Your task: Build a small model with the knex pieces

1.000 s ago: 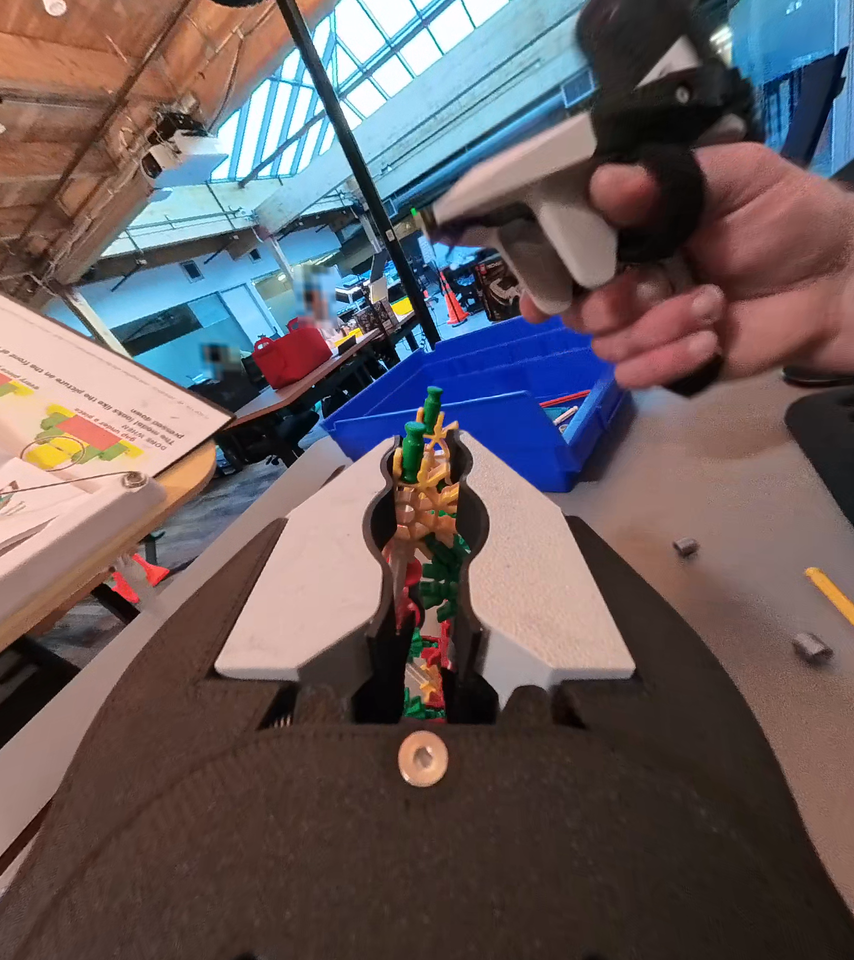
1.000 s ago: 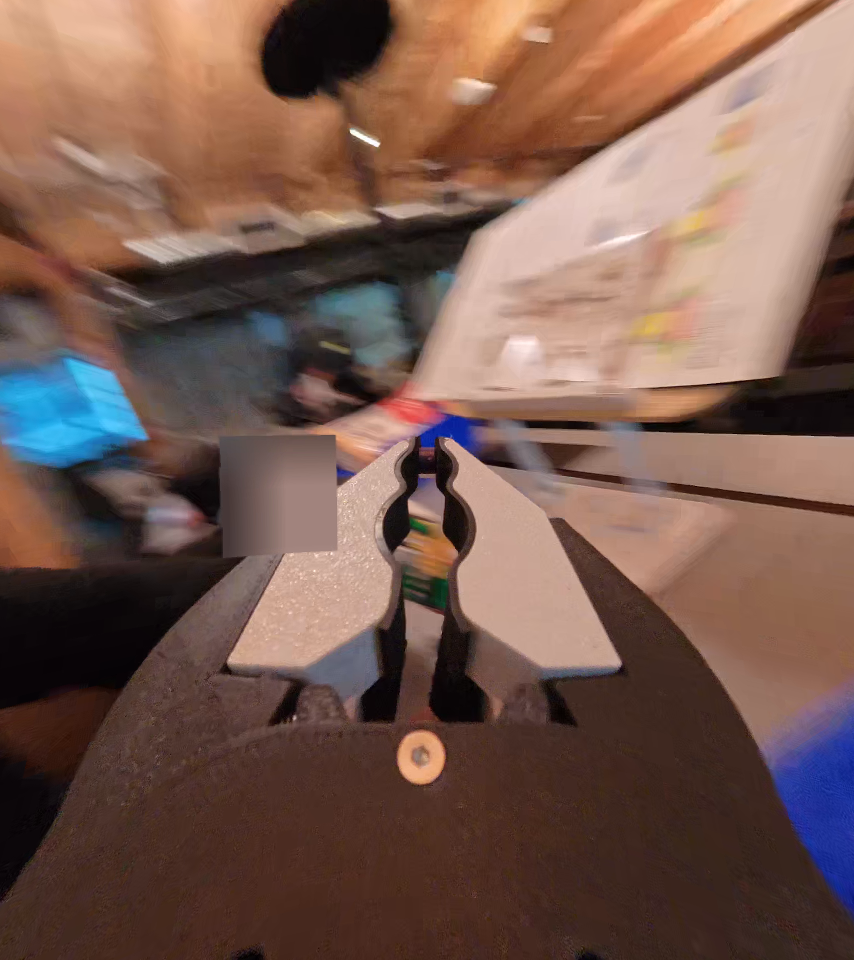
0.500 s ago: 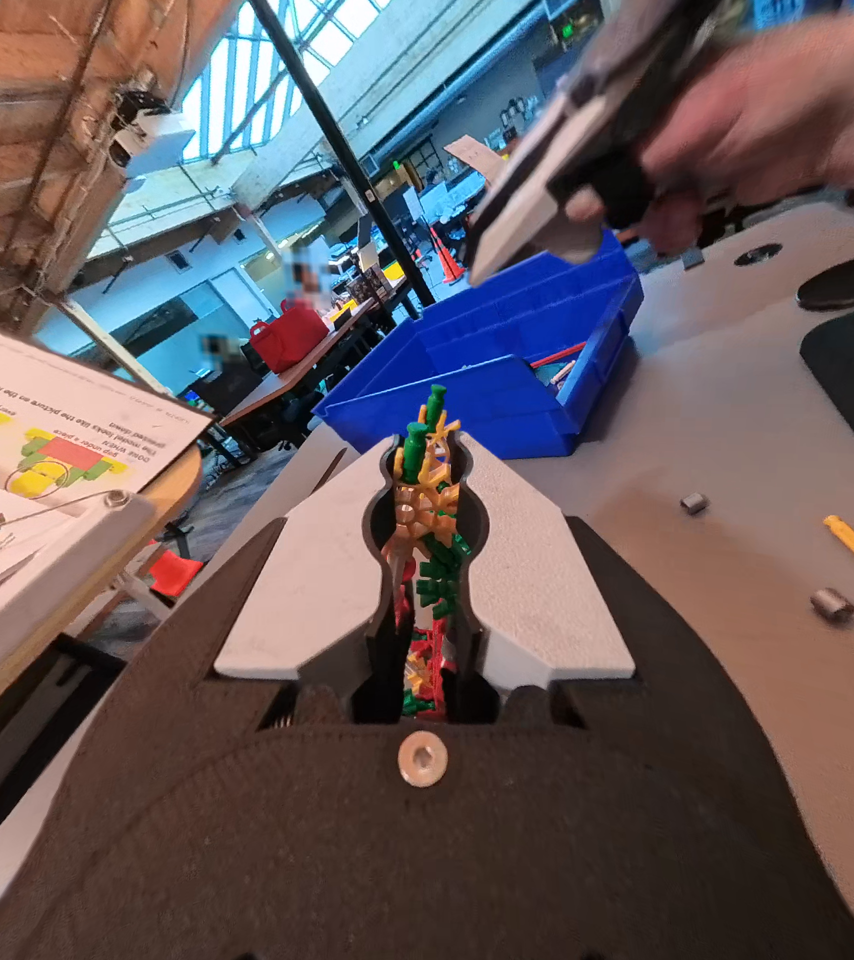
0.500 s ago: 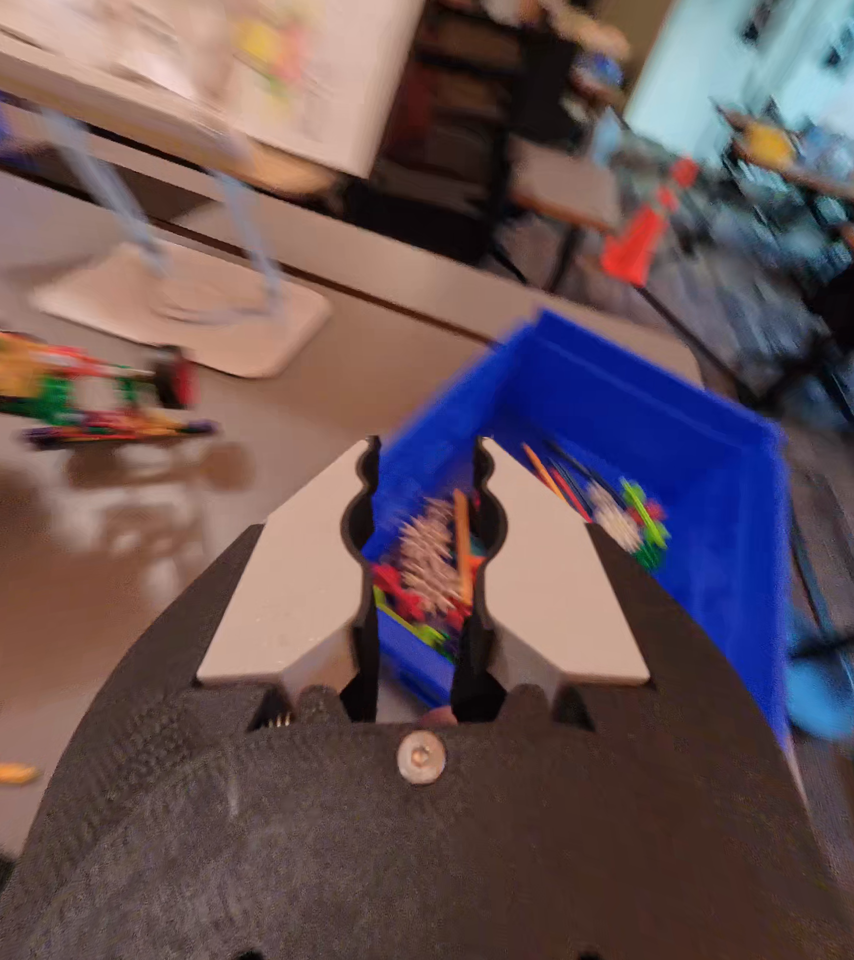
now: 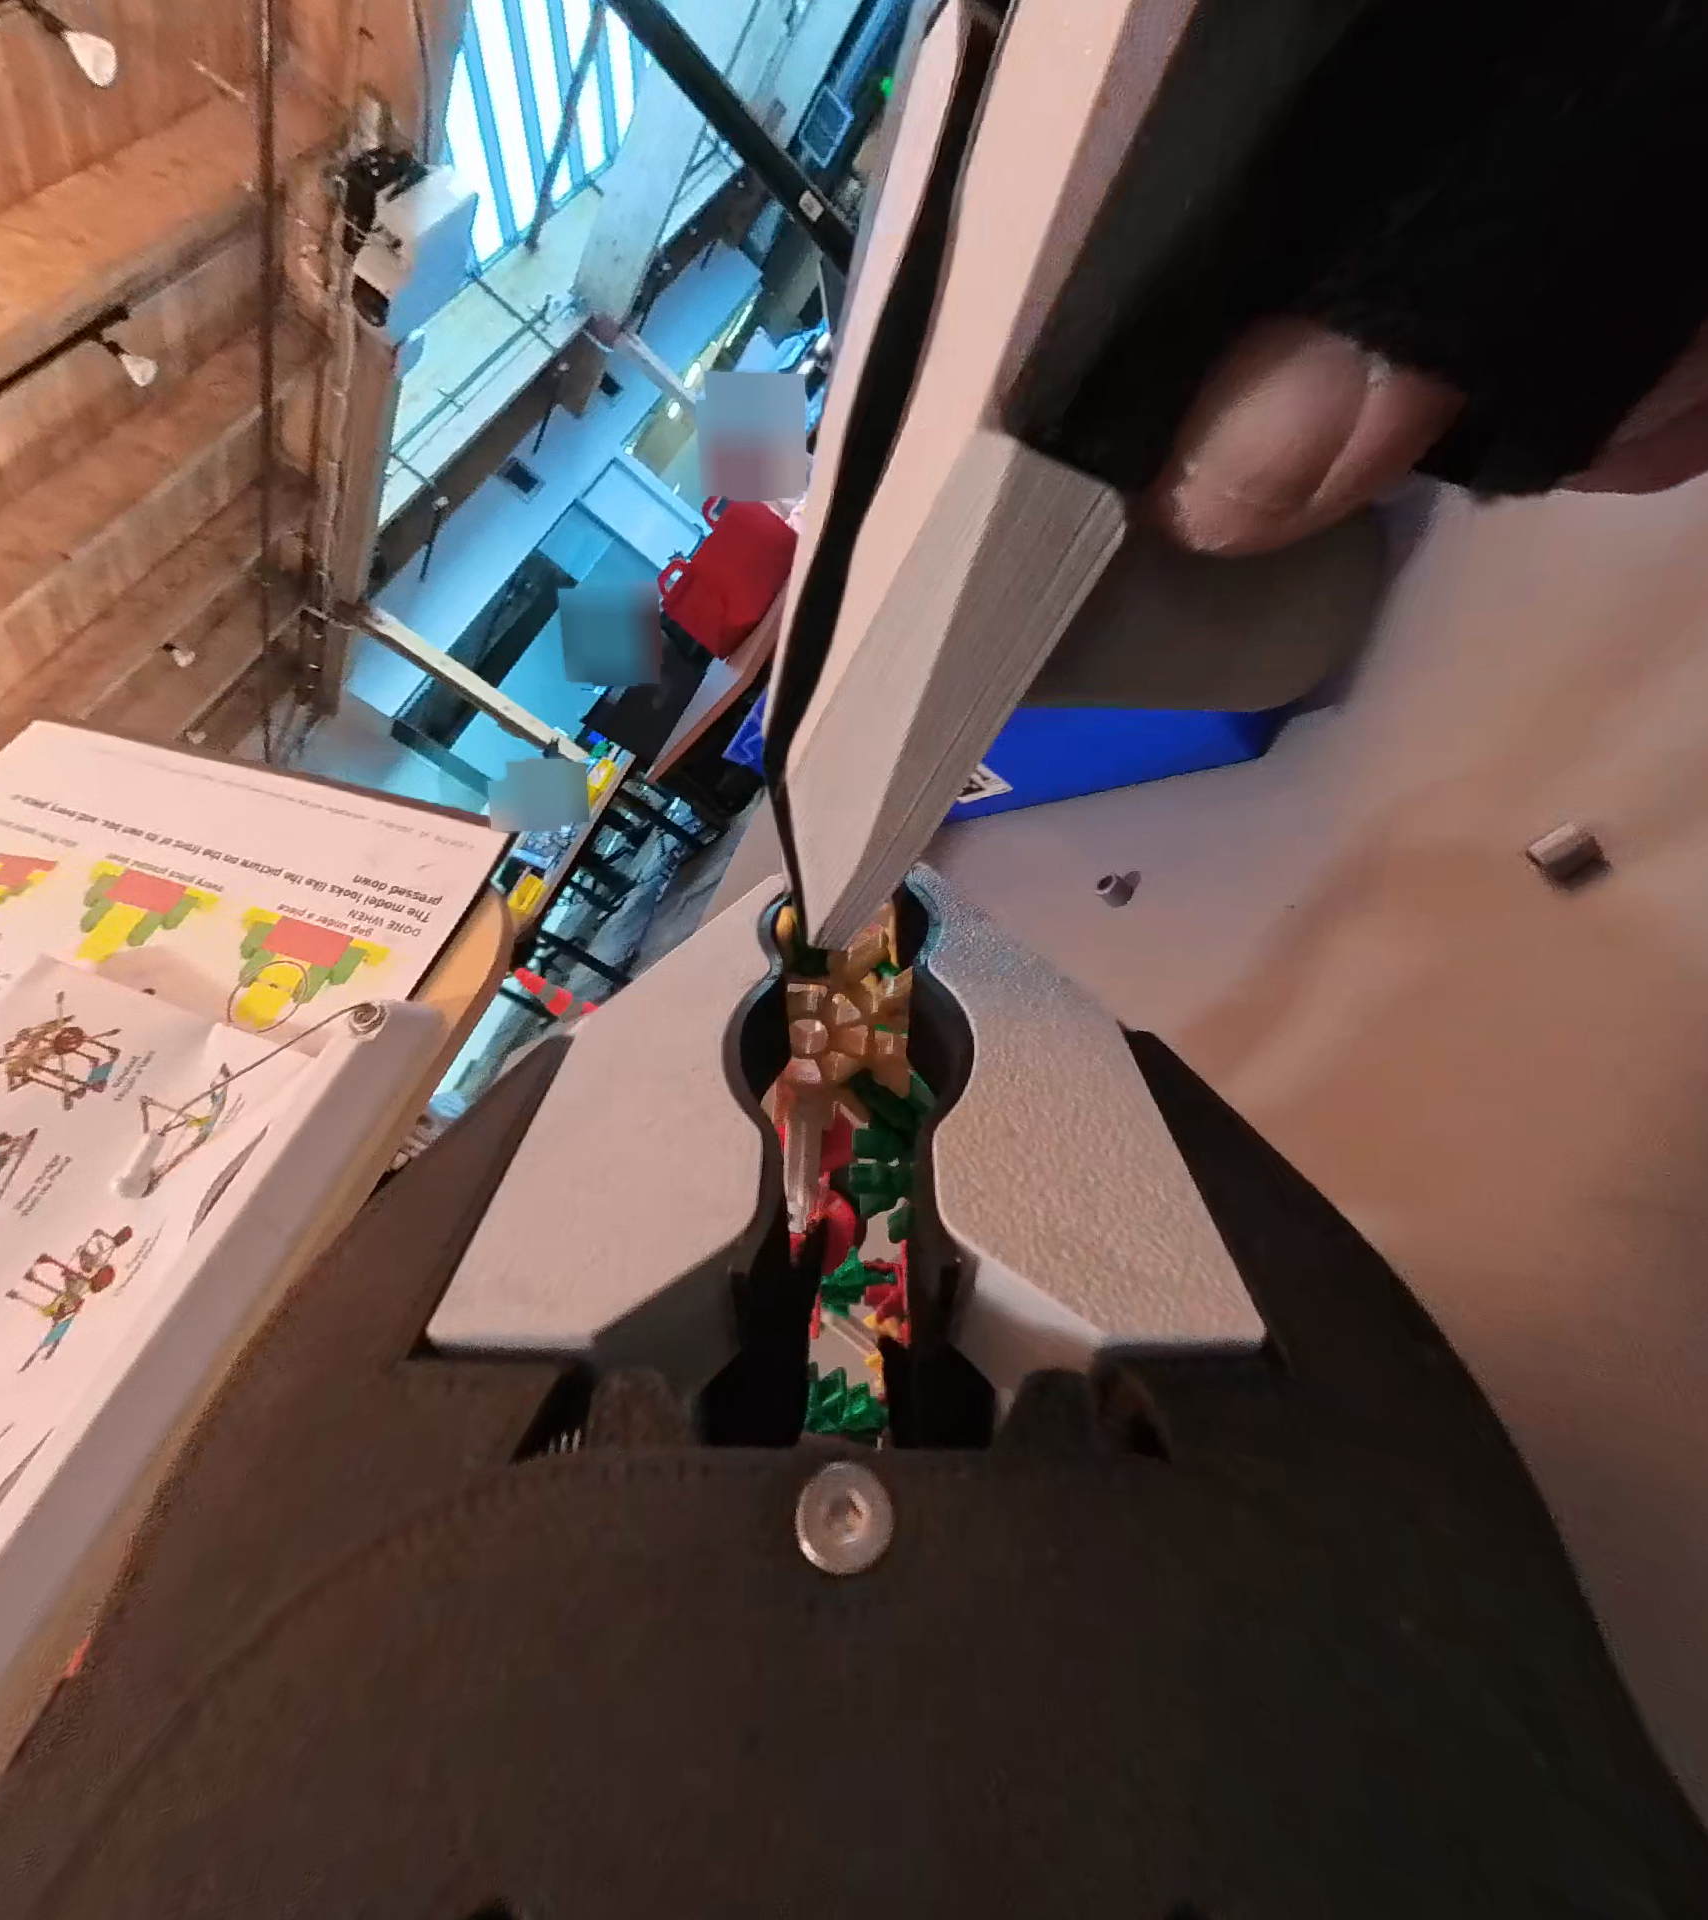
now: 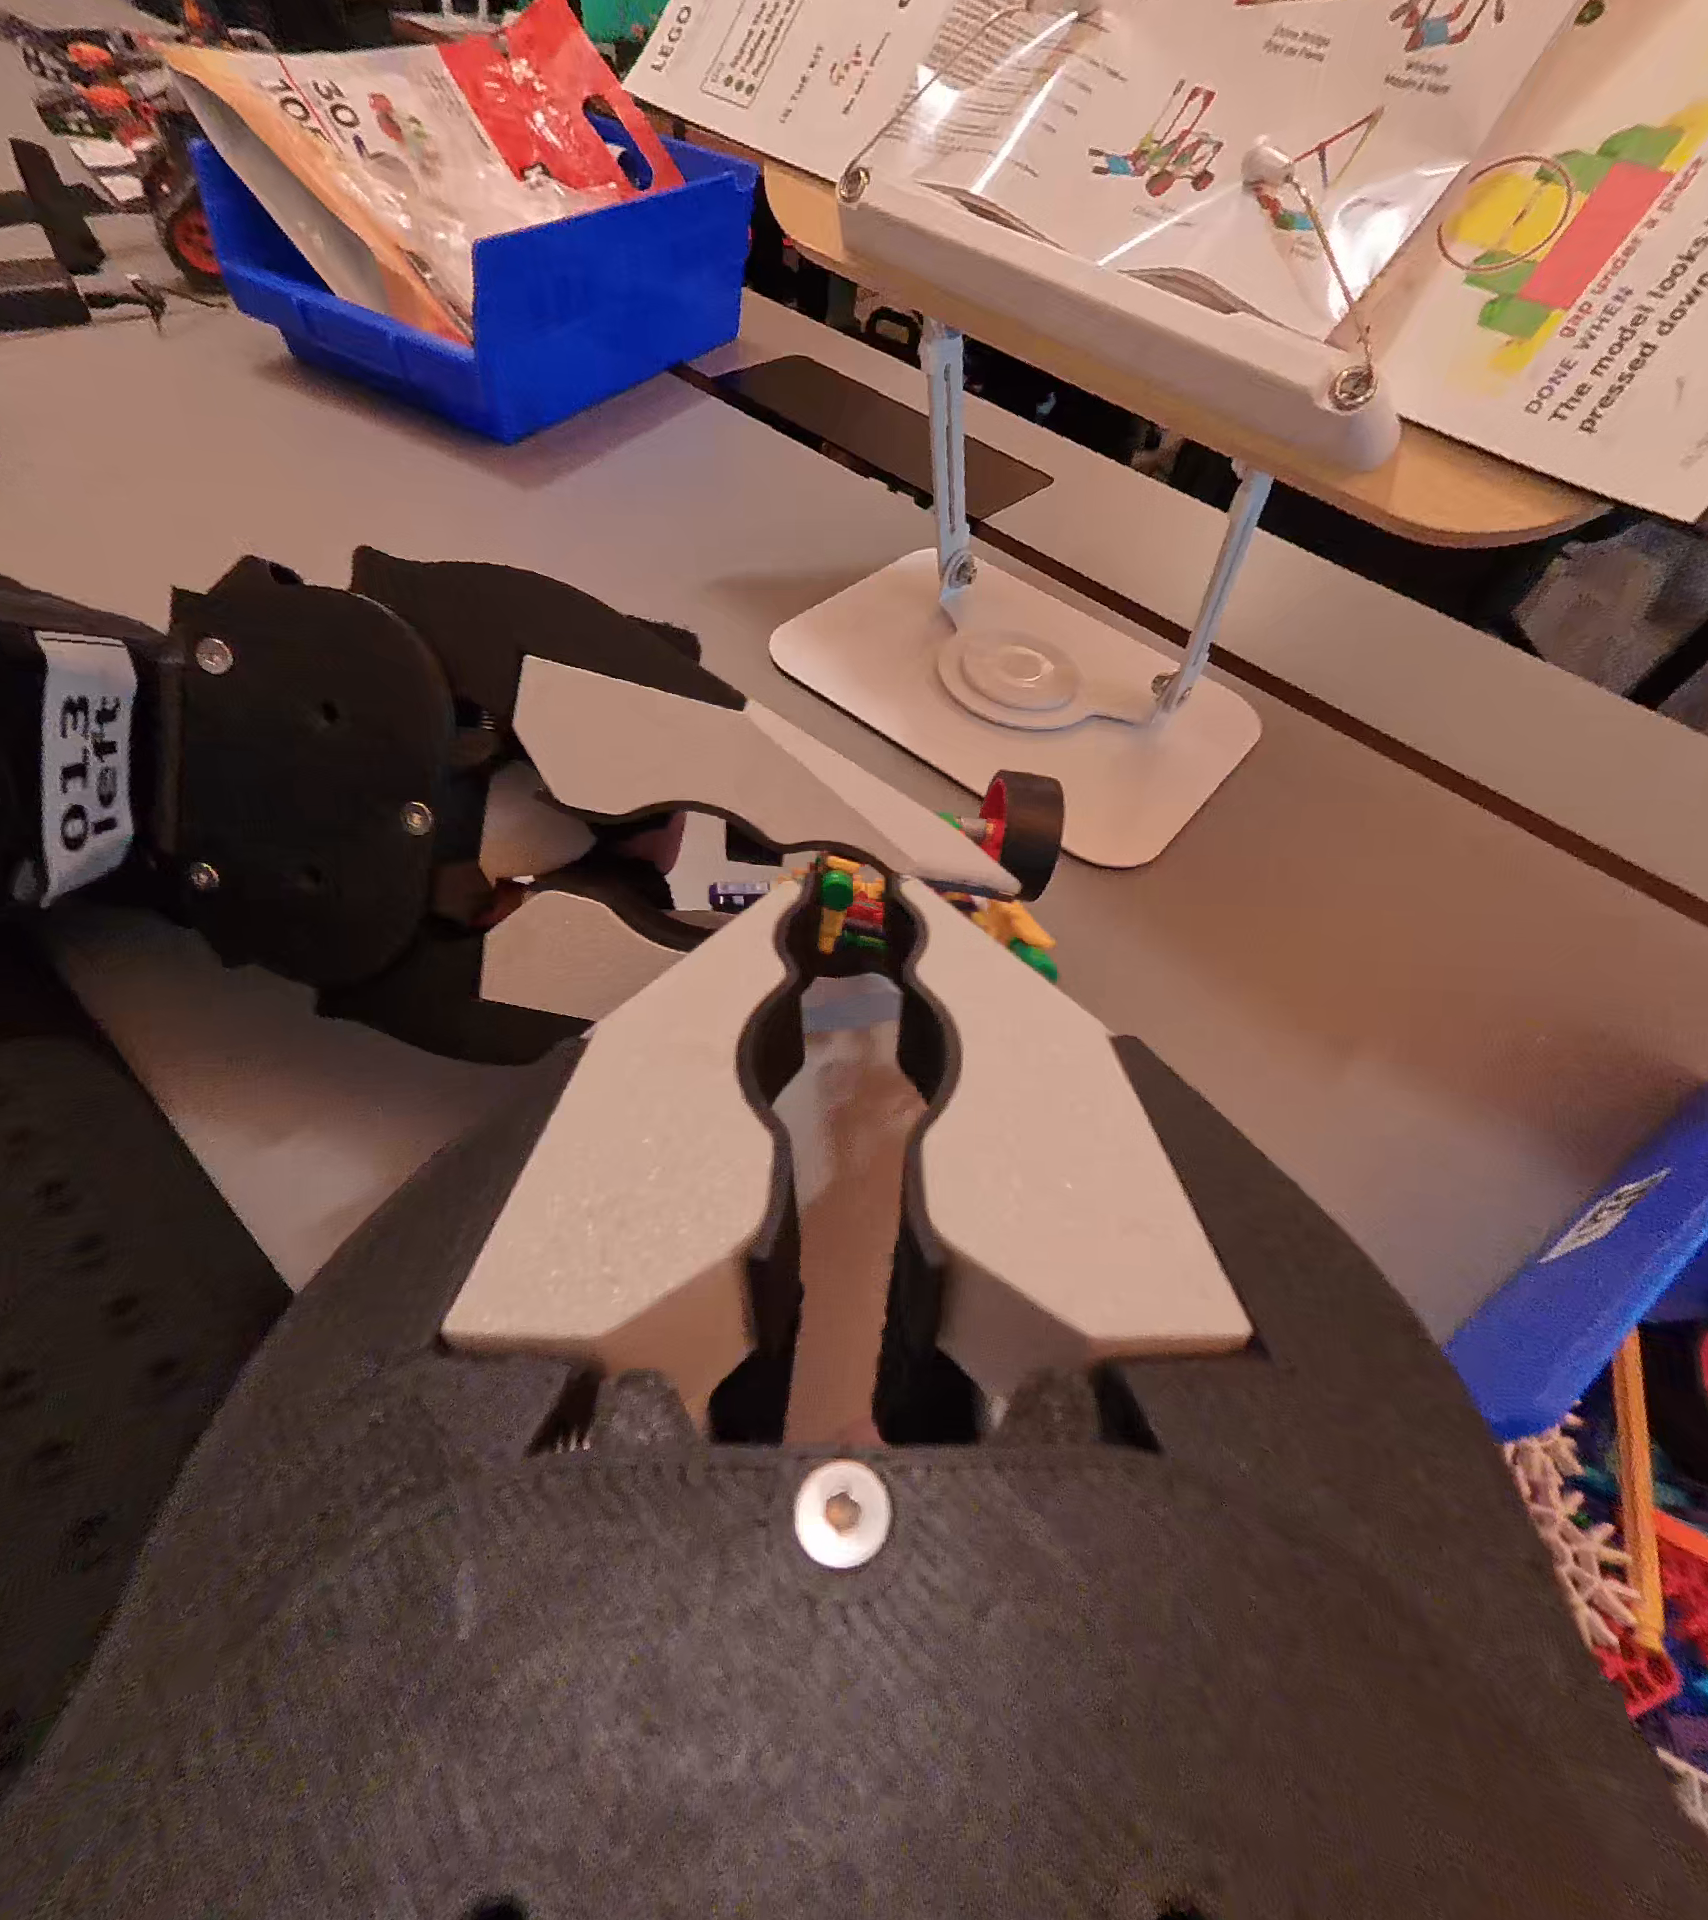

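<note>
Multicoloured plastic rods and connectors make up the toy model (image 5: 845, 1049) clenched lengthwise in the left gripper (image 5: 848, 914) above the tabletop (image 6: 1349, 935), while the right gripper (image 6: 848, 914), jaws slightly parted and empty, points at its near end.

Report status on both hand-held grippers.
Left hand-held gripper shut on multicoloured plastic rod-and-connector model. Right hand-held gripper tips at model's green end, grip unclear. Grey table beneath.
</note>
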Tool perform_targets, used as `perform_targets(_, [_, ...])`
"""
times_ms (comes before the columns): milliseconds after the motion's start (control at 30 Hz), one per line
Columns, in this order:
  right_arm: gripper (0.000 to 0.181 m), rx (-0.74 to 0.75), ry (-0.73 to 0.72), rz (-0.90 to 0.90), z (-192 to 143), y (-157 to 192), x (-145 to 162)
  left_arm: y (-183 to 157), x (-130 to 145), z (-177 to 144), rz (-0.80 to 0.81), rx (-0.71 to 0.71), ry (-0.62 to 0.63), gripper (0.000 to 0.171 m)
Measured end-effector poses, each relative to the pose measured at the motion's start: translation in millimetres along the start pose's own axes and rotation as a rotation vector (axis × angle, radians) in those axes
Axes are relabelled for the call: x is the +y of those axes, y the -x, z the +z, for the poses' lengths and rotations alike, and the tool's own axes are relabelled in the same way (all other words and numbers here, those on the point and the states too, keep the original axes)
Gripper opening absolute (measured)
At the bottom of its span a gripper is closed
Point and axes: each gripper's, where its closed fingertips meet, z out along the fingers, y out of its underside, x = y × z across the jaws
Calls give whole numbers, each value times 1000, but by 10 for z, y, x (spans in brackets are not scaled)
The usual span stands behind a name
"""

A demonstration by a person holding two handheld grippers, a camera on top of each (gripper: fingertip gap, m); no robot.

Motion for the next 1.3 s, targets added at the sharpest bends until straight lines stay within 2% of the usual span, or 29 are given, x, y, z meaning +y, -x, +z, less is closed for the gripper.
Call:
perform_targets(33, [4,5,-8,6,4,7,-8,18,1,5,5,-14,6,14])
perform_targets(167, [4,-19,-16,59,10,5,1,22,20,17,22,-30,24,14])
perform_targets(267, [3,-126,-83,120,-27,48,-49,23,-39,-13,-12,-19,-24,14])
perform_targets(500, [5,-476,-265,363,-140,175,-201,74,-245,-129,-135,3,-171,14])
perform_targets(700, [5,-678,-322,451,-212,271,-207,30,-320,-204,-158,40,-255,15])
perform_targets(800, [5,-701,-332,439,-250,307,-213,21,-362,-232,-131,37,-273,15])
perform_targets(867, [5,-656,-319,423,-224,290,-198,20,-335,-220,-102,27,-247,15])
perform_targets(1033, [8,-313,-212,285,-98,161,-110,80,-131,-84,99,-111,-95,14])
perform_targets(1100, [13,-212,-146,240,-62,135,-28,31,-62,-48,132,-104,-56,13])
perform_targets(1133, [5,-166,-116,219,-47,110,18,-1,-52,-41,131,-95,-58,13])
perform_targets(1300, [4,-69,-33,113,-25,71,141,-106,1,12,133,-68,-34,14])
